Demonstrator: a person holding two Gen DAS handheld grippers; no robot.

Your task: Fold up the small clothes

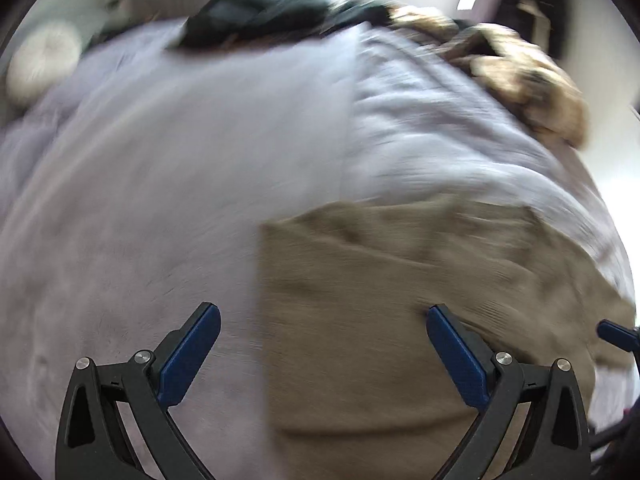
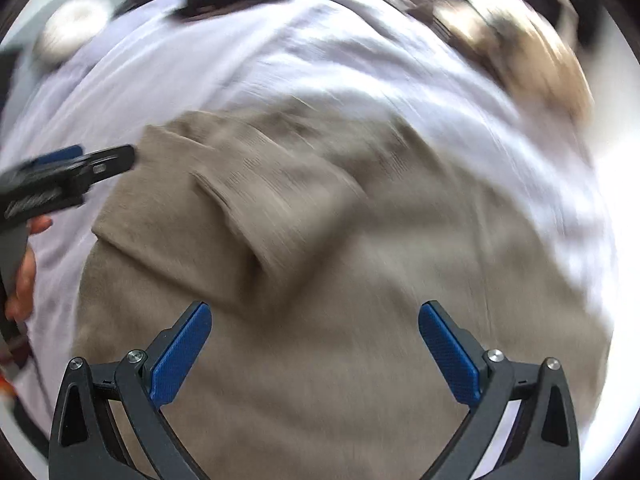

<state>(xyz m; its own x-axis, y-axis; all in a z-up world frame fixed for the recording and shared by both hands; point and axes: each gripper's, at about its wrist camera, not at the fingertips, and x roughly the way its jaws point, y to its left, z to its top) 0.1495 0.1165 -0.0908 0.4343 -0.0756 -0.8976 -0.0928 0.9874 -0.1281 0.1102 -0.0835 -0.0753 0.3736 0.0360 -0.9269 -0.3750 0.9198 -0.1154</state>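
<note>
Both the left gripper [image 1: 323,322] and right gripper [image 2: 315,318] stand released above the folded taupe knit garment [image 2: 320,240] on the lilac bedsheet [image 1: 160,160]. Risk: snagging a layer undoes the fold.

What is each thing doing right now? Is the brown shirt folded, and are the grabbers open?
Brown garment: lying on the bed, partly folded, one flap turned over.
Left gripper: open, holding nothing.
Right gripper: open, holding nothing.
Lilac bedcover: spread out, wrinkled.
Dark clothes: heaped, unfolded.
</note>
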